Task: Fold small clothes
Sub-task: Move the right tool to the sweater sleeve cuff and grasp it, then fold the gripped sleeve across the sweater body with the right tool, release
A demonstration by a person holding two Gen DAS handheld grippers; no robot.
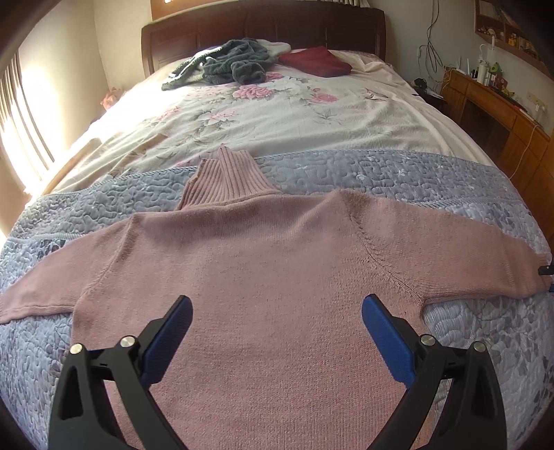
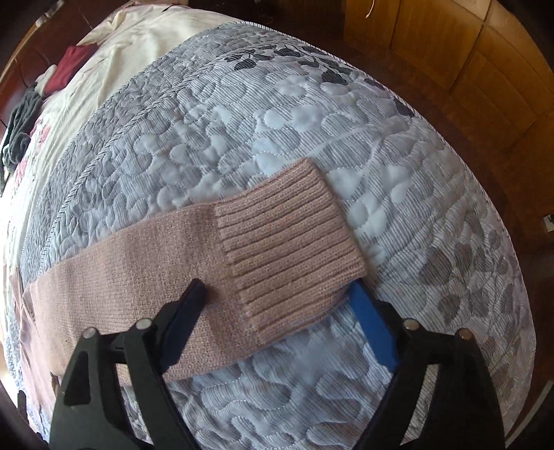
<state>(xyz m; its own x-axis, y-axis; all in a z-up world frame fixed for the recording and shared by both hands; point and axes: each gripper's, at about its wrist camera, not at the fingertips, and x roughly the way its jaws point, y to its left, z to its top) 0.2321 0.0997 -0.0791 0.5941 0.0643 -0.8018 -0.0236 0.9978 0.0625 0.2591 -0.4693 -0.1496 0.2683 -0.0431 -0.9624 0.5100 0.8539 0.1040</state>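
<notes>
Your one pink sweater (image 1: pixel 263 277) lies flat on the grey quilt (image 1: pixel 381 173) across the foot of the bed (image 1: pixel 311 114), its ribbed collar (image 1: pixel 228 180) pointing toward the headboard (image 1: pixel 263 20) and both sleeves stretched out sideways, so its long axis runs across the bed. Your left gripper (image 1: pixel 277 311) hovers over the sweater's body, jaws spread wide and holding nothing. Your right gripper (image 2: pixel 277 294) sits at the right sleeve's ribbed cuff (image 2: pixel 287 239), jaws spread to either side of the cuff's near edge, not closed on it. Well beyond, near the headboard, you have one dark grey heap of clothes (image 1: pixel 239 62) and one dark red folded piece (image 1: pixel 315 60) on the floral sheet (image 1: pixel 277 110). A wooden desk (image 1: pixel 491 104) stands at the bed's right side. Nothing lies on the sweater.
</notes>
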